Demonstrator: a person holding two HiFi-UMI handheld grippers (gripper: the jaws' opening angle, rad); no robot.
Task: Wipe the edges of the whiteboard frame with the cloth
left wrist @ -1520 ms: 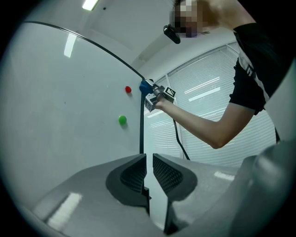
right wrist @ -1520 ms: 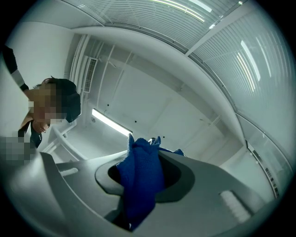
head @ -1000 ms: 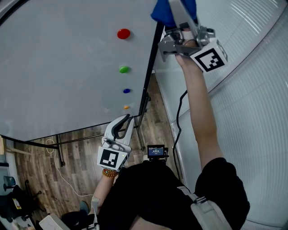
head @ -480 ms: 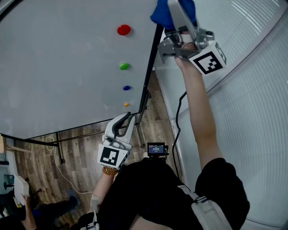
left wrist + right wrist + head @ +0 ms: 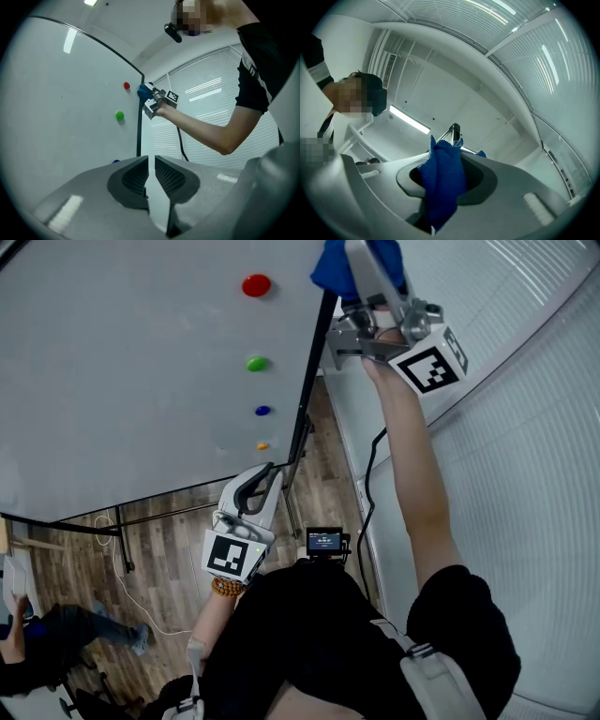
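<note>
Two grippers show: the right gripper clamps a blue terry cloth at the dark right frame edge of the white whiteboard. Lower down, the left gripper holds nothing, its jaws nearly together.

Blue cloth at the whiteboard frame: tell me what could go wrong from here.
1. The blue cloth is bunched between the jaws of the right gripper with a loose end hanging. Dragging it along the frame edge might pull it out.
2. The red magnet sits near that edge, so a stray sweep could knock it off.
3. The left gripper holds nothing, so the freestanding whiteboard may shift under pressure.
</note>
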